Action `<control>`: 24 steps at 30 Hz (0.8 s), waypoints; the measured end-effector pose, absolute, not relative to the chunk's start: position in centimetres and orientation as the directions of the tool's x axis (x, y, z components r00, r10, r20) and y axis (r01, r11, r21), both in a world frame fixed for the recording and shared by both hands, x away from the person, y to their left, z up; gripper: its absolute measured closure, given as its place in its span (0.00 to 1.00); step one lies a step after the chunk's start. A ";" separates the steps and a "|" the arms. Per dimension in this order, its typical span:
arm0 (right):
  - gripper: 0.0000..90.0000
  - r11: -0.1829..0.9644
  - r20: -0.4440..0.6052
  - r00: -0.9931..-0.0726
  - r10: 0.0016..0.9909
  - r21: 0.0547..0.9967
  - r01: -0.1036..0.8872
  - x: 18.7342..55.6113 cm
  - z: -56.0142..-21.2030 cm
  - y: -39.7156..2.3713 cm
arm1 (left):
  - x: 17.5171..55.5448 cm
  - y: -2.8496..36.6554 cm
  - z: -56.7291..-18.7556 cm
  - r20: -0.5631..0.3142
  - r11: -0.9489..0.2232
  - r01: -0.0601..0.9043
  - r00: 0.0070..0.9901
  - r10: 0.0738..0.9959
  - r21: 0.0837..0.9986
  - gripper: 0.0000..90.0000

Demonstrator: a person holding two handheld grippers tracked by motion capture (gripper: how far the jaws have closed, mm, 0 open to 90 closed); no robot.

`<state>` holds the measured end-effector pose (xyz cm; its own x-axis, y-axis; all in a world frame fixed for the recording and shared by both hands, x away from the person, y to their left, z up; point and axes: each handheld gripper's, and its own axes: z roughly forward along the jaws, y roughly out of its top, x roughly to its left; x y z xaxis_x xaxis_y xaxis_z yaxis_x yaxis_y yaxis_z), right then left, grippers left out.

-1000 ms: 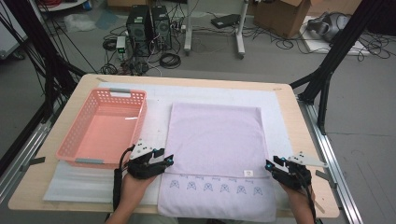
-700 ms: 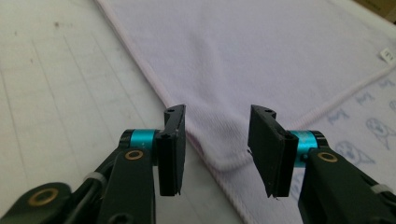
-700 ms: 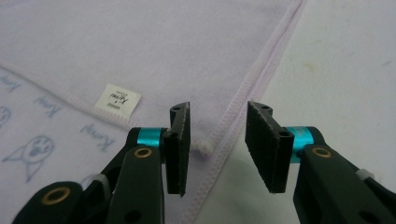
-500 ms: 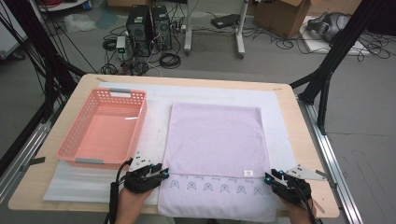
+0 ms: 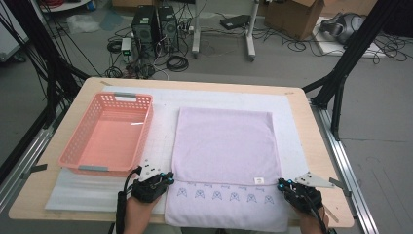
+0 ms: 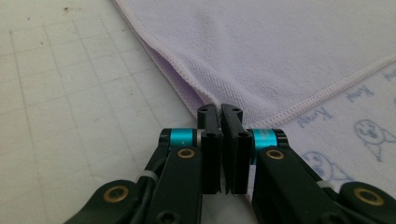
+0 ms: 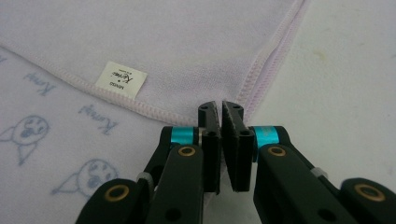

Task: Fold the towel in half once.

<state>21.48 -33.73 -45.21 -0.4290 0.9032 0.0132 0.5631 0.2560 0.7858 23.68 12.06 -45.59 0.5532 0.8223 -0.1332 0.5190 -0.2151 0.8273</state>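
A lavender towel (image 5: 224, 146) lies folded on the white mat, its upper layer ending short of a printed lower strip (image 5: 229, 209). My left gripper (image 5: 169, 177) sits at the upper layer's near left corner. In the left gripper view its jaws have just been closing and now stand shut (image 6: 220, 110) with that corner (image 6: 205, 95) pinched at the tips. My right gripper (image 5: 281, 184) is at the near right corner. Its jaws have also just been closing and are shut (image 7: 220, 106) on the hem (image 7: 252, 88), beside a small white label (image 7: 121, 79).
A pink plastic basket (image 5: 83, 168) stands to the left of the towel on the mat (image 5: 160, 105). The wooden table (image 5: 311, 131) ends close behind my hands. Computer towers, cables and boxes are on the floor beyond the far edge.
Both hands have drifted a little toward the table's near edge, ending at the towel's two near corners. The towel and the basket lie as before.
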 end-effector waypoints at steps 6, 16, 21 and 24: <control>0.97 0.230 0.033 -0.425 0.904 0.802 0.552 21.2 -45.1 -34.0 | 23.3 12.5 -45.4 -0.174 -0.162 0.511 0.546 0.820 0.844 0.97; 0.97 0.202 0.059 -0.427 0.902 0.818 0.539 20.4 -44.7 -34.7 | 22.5 12.9 -44.9 -0.179 -0.140 0.481 0.558 0.810 0.865 0.97; 0.97 0.205 0.059 -0.433 0.900 0.818 0.537 20.3 -44.6 -34.7 | 22.3 13.1 -44.8 -0.174 -0.146 0.474 0.565 0.806 0.868 0.97; 0.97 0.208 0.056 -0.434 0.899 0.817 0.538 20.4 -44.7 -34.7 | 22.3 13.1 -44.8 -0.173 -0.142 0.468 0.567 0.805 0.872 0.97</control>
